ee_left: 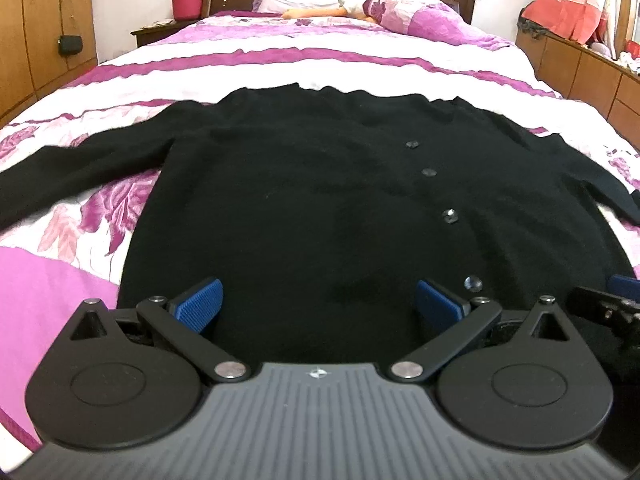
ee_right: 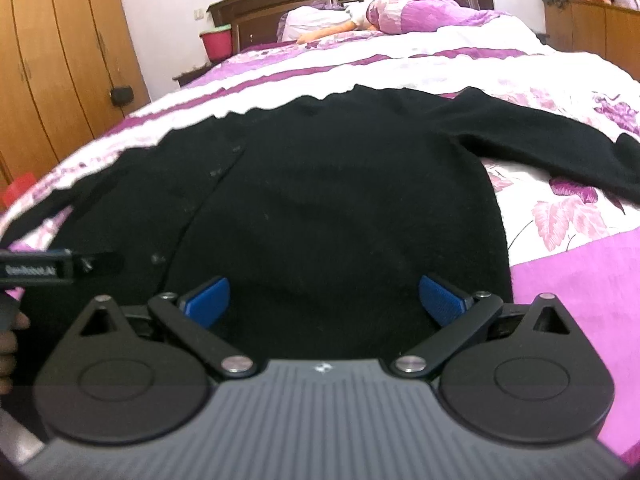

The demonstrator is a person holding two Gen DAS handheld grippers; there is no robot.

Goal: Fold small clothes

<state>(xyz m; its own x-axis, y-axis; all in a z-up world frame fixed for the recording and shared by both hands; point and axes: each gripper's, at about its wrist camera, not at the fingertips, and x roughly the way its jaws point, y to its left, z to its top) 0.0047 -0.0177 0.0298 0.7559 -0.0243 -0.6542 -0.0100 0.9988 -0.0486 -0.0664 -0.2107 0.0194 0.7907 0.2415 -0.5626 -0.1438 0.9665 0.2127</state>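
Note:
A black buttoned cardigan (ee_left: 304, 200) lies flat and spread out on the bed, its sleeves stretched to both sides and its hem nearest me. My left gripper (ee_left: 320, 304) hovers open over the hem, blue pads wide apart with nothing between them. The right wrist view shows the same cardigan (ee_right: 328, 200) with its button line on the left. My right gripper (ee_right: 324, 302) is open too, above the hem near the garment's right side. The other gripper (ee_right: 56, 266) shows at the left edge of that view.
The bed has a purple and white floral cover (ee_left: 280, 60) with pillows (ee_left: 400, 12) at the headboard. A wooden wardrobe (ee_left: 36, 32) stands on the left, a red bucket (ee_left: 186, 2) on a nightstand, and low wooden cabinets (ee_left: 580, 68) on the right.

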